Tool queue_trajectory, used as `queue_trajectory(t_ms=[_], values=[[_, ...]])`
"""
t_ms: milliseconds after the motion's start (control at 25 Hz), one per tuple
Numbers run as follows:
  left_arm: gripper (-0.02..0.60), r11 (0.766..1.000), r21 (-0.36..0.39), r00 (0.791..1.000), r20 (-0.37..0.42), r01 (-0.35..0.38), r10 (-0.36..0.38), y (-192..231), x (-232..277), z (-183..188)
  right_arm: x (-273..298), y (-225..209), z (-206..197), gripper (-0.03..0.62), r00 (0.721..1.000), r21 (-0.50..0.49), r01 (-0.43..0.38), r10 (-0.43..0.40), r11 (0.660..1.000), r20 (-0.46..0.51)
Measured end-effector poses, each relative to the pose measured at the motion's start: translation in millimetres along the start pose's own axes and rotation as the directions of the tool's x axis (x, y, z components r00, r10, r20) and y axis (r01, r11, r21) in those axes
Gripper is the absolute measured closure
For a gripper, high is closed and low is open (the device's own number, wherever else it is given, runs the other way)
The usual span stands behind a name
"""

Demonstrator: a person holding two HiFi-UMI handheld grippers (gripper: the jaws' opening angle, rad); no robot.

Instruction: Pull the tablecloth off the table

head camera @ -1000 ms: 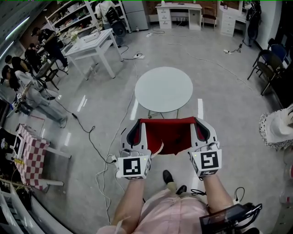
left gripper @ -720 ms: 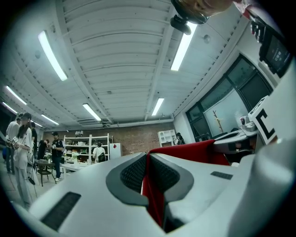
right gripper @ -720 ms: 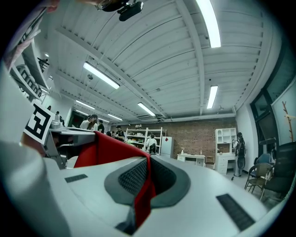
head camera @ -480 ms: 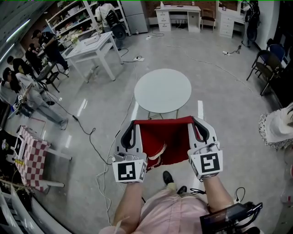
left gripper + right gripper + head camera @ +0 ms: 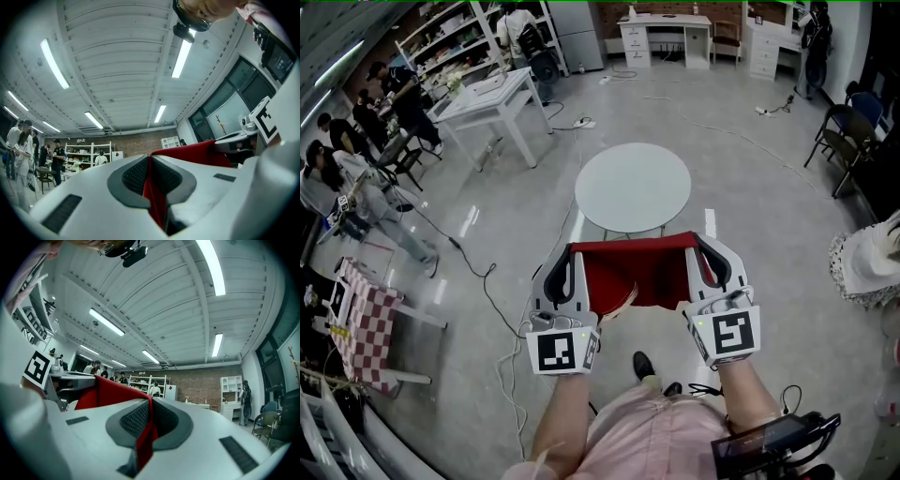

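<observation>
The red tablecloth (image 5: 639,272) hangs stretched between my two grippers, off the round white table (image 5: 633,186), whose top is bare. My left gripper (image 5: 570,253) is shut on the cloth's left top corner. My right gripper (image 5: 701,246) is shut on its right top corner. Both point away from me, toward the table, a little short of its near edge. In the left gripper view, red cloth (image 5: 157,201) is pinched in the shut left gripper (image 5: 150,164) and runs off right. In the right gripper view, the cloth (image 5: 110,390) is clamped in the shut right gripper (image 5: 150,406).
A white rectangular table (image 5: 492,89) stands far left, with people sitting and standing (image 5: 356,159) beside it. A checkered-cloth table (image 5: 364,319) is at the left edge. Cables (image 5: 487,281) trail over the floor. Chairs (image 5: 848,127) stand far right, white desks (image 5: 666,33) at the back.
Both grippers have spread slightly apart and drawn a little toward me, pulling the cloth tauter. Its hanging lower edge has risen and shows less slack.
</observation>
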State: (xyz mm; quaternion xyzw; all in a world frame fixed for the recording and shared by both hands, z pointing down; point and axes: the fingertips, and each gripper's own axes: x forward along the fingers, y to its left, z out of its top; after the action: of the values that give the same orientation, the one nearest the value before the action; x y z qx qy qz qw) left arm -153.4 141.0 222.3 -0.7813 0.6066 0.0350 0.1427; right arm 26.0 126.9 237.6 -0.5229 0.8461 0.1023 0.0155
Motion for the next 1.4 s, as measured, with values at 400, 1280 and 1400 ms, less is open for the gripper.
queue_trajectory(t_ms=[400,1280,1400], values=[[0.543,1.000,0.002,1.000,0.000,0.000,0.000,0.3,0.3,-1.7,1.1,0.4,-2.0,0.569,1.000,-0.008,-0.003,0.003,1.000,0.009],[0.543,1.000,0.003,1.000,-0.001,0.002,-0.002,4.6,3.2,-2.1,6.7,1.8,-0.1,0.569,1.000,-0.023,-0.008,0.009,1.000,0.024],[0.543,1.000,0.002,1.000,-0.003,-0.001,0.001,5.8,4.2,-3.5,8.6,2.0,-1.4,0.569,1.000,-0.021,-0.010,0.010,1.000,0.023]])
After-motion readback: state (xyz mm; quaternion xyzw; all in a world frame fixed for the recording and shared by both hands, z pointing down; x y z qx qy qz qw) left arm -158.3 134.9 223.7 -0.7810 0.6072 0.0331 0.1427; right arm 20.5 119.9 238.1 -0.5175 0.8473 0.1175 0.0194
